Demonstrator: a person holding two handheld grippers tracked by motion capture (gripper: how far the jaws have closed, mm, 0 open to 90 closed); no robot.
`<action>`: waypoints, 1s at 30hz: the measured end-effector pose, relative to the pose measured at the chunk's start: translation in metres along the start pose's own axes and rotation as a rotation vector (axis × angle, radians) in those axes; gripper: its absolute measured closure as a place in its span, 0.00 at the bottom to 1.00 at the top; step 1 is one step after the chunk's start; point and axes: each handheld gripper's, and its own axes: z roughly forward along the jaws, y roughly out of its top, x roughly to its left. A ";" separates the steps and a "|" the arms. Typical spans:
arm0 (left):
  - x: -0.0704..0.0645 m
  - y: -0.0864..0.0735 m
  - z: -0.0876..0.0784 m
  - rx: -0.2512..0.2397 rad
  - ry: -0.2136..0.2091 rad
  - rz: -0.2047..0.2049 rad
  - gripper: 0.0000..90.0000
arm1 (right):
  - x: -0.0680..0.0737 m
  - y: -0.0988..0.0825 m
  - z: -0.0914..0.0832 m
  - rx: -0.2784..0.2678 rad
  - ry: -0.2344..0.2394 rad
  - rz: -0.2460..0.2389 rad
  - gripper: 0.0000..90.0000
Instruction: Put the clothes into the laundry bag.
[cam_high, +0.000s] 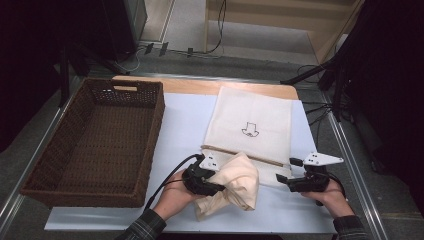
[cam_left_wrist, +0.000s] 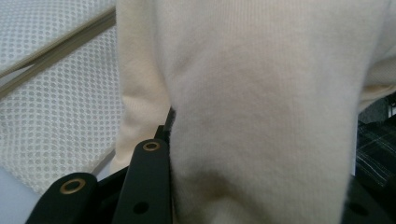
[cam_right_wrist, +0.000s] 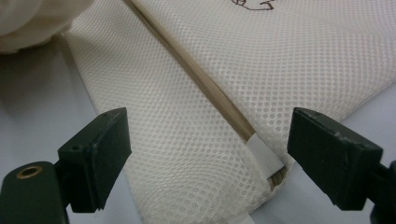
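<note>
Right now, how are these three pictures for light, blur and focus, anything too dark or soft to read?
High view: the table is evenly lit, the room's edges fall into black, the whole picture slightly soft. Left gripper view: the cream sweater sits very close yet its knit reads fairly clearly, with shadow beside the jaw. Right gripper view: the mesh bag is sharp up close and softens farther off; no glare.

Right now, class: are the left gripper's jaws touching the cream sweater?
Touching. In the left gripper view the cream sweater bulges between the left gripper jaws, pressed against the black jaw.
</note>
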 end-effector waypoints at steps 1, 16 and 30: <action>-0.001 -0.001 0.002 0.005 -0.002 0.006 0.70 | 0.000 0.001 0.000 0.008 0.009 -0.006 0.16; -0.008 0.000 0.019 0.052 0.030 0.005 0.69 | -0.003 0.033 0.006 -0.022 0.133 -0.032 0.22; -0.010 -0.004 0.025 0.055 0.036 0.043 0.67 | 0.004 0.077 0.045 -0.041 0.191 -0.101 0.27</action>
